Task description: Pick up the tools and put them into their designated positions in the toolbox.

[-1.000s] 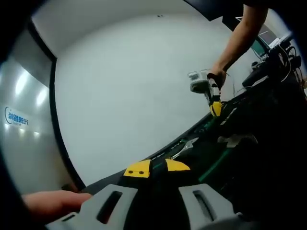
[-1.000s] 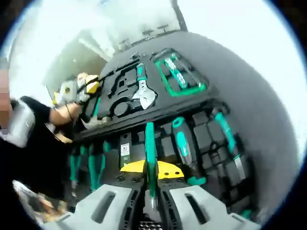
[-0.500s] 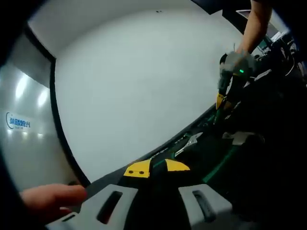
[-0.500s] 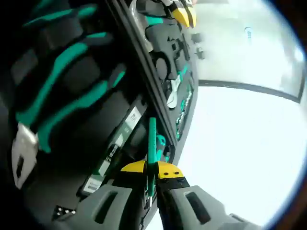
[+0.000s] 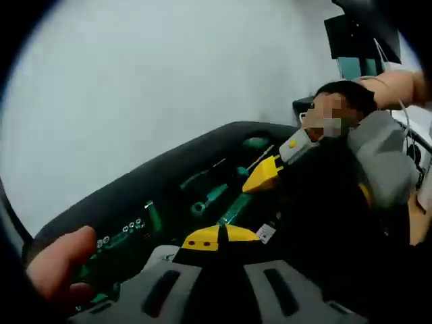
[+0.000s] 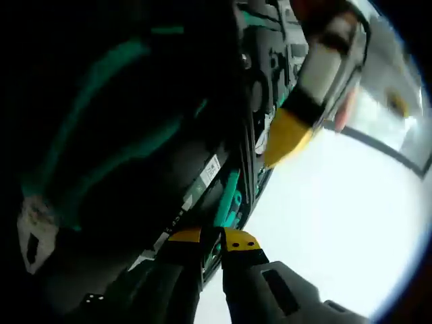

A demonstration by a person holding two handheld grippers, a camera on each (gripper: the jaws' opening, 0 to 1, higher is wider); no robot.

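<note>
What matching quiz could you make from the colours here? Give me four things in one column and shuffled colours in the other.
Things:
1. fingertips
2. toolbox
3. tool
4. table

Colours:
A. black
B. white
C. yellow
D. green

Pairs: 1-C, 2-A, 3-D, 4-B
</note>
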